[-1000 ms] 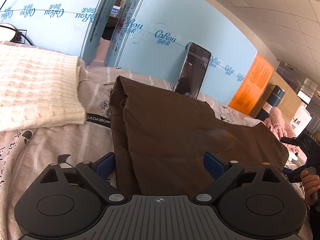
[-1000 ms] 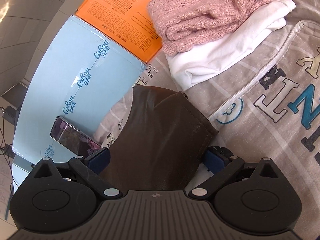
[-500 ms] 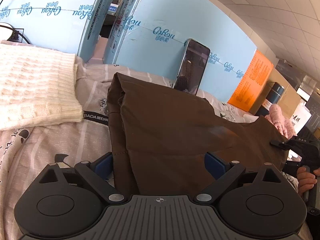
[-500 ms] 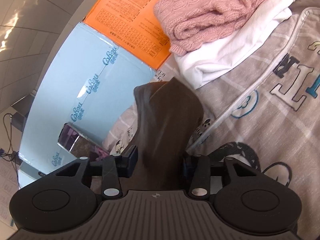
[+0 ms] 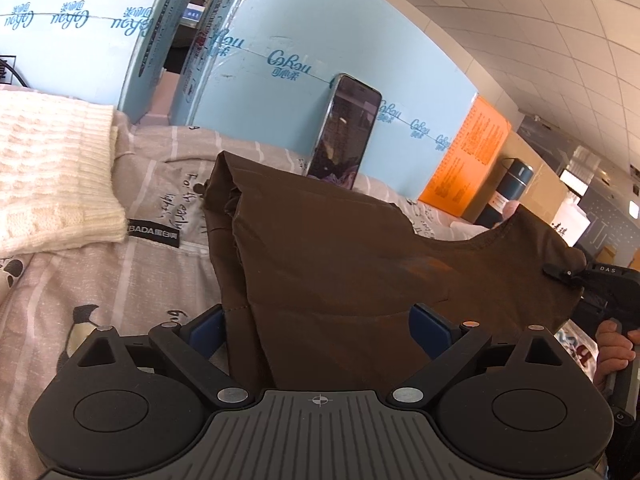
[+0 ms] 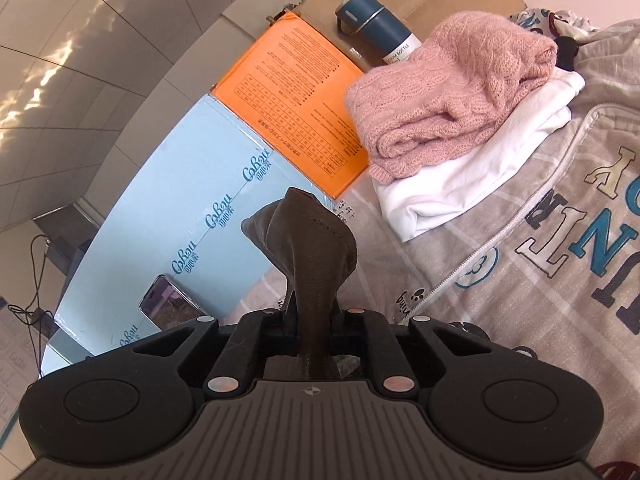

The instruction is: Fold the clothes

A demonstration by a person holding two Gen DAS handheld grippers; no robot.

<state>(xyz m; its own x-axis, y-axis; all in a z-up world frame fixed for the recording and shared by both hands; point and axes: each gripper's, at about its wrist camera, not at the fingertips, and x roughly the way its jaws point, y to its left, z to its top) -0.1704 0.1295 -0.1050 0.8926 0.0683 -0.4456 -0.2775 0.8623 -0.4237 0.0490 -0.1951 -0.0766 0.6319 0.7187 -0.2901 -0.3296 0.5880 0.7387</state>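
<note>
A dark brown garment [image 5: 340, 264] lies partly folded on the patterned bed sheet [image 5: 120, 280]. My left gripper [image 5: 320, 324] is open, its blue-padded fingers either side of the garment's near edge. My right gripper [image 6: 314, 322] is shut on a bunched end of the brown garment [image 6: 308, 240], which sticks up between its fingers. In the left wrist view the right gripper [image 5: 576, 276] holds the garment's right corner lifted off the bed.
A cream knit sweater [image 5: 52, 168] lies at left. A folded pink sweater [image 6: 448, 88] sits on a folded white garment [image 6: 472, 168]. A grey zip hoodie [image 6: 560, 240] is spread at right. Light blue boxes [image 5: 304, 60], a propped phone [image 5: 344, 132], an orange box [image 6: 296, 100] and a blue bottle [image 6: 376, 20] line the back.
My right gripper went from open around the garment's corner to shut on it, and lifted that corner up. My left gripper stayed open and nearly still.
</note>
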